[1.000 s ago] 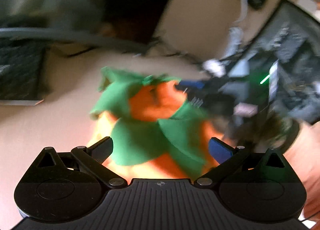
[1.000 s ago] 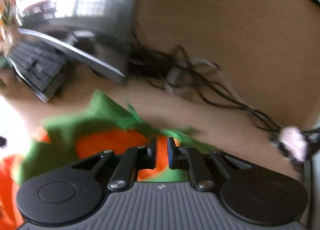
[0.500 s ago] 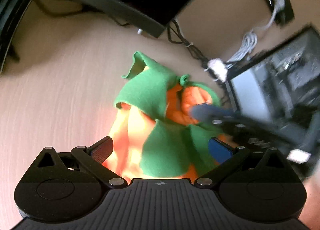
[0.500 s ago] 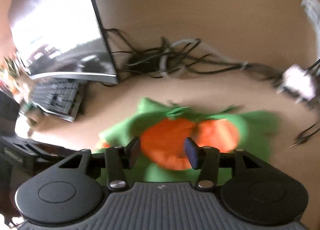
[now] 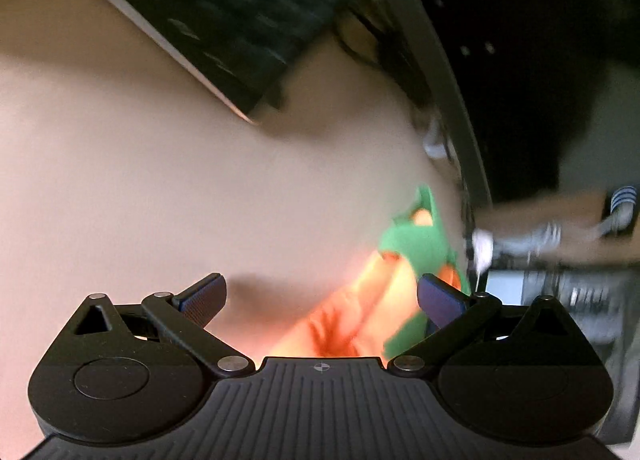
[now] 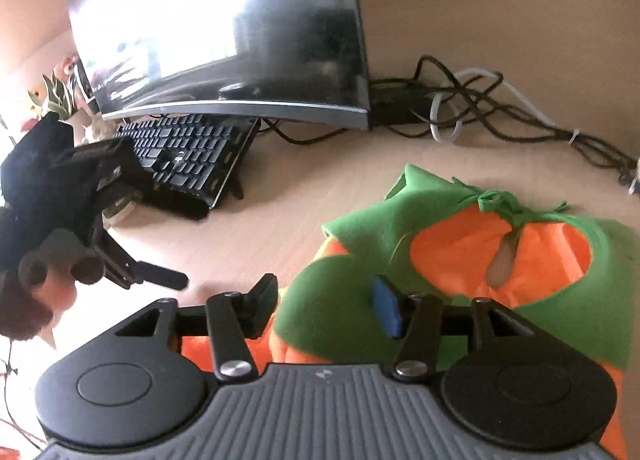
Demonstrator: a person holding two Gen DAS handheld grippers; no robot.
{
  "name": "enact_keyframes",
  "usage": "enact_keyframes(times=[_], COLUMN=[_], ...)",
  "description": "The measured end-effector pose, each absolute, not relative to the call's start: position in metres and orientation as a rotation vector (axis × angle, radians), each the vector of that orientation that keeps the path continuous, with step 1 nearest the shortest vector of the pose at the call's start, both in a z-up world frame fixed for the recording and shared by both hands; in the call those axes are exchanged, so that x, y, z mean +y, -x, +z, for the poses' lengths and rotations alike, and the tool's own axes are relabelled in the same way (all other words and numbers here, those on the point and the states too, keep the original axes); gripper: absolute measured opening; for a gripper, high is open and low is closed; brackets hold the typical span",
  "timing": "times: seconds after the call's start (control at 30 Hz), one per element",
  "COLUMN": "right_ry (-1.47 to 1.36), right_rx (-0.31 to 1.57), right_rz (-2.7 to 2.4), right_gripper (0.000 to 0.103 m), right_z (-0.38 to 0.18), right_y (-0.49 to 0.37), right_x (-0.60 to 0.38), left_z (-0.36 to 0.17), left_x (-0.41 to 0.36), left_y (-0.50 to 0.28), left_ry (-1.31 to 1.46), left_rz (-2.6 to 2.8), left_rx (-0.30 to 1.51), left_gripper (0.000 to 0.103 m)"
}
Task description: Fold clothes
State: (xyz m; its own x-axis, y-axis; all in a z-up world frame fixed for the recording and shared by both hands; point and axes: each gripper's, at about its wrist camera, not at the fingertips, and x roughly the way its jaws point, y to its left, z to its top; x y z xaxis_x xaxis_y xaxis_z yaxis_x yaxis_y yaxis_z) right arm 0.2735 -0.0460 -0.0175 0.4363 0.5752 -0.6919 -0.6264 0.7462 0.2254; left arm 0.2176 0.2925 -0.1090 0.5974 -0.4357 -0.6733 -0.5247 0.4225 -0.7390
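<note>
With both the left gripper (image 5: 322, 302) and the opening right gripper (image 6: 326, 308) spread empty, the costume (image 6: 460, 260) could be snagged unevenly on the worktop (image 6: 280, 220).

The right gripper (image 6: 326, 306), pinched shut on the orange-and-green garment (image 6: 460, 260) a second ago, is opening above it; the left gripper (image 5: 322, 300) now sits over bare desk (image 5: 160, 200) beside the garment.

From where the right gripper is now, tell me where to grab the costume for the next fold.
Probably pinch the green collar's pointed flap on the costume, coming from the keyboard side. That corner curls up off the desk, so a finger could slip under it. The right gripper is opening with cloth beneath, nothing pinched.
</note>
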Motion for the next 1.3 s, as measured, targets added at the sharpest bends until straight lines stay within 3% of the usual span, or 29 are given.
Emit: enact_keyframes(times=[0.33,0.6,0.73,0.87,1.13,1.3], right_ry=[0.117,0.165,0.229,0.247,0.362,0.171], right_rx=[0.821,0.751,0.701,0.71,0.607,0.672], right_rz=[0.614,0.555,0.46,0.412,0.464,0.525], right_gripper=[0.057,0.058,0.089,0.102,0.103,0.103], right_z=[-0.014,-0.003,-0.014,-0.037,-0.08,-0.089], right_y=[-0.246,-0.238,-0.239,-0.255,-0.276,-0.3], right_x=[-0.064,-0.058,-0.061,-0.07,-0.065,-0.089], left_z=[-0.05,-0.031,-0.009,0.013,0.031,0.033], left_x=[0.313,0.299,0.279,0.256,0.246,0.25], left_y=[-0.205,-0.218,-0.216,-0.211,-0.205,-0.206], left_ry=[0.885,1.073,0.923,0.668,0.624,0.656], left_rz=[0.296,-0.05,-0.025,0.036,0.039,0.068], left_rx=[0.767,0.841,0.804,0.757,0.681,0.676], left_gripper=[0.103,0.103,0.103,0.103,0.103,0.103])
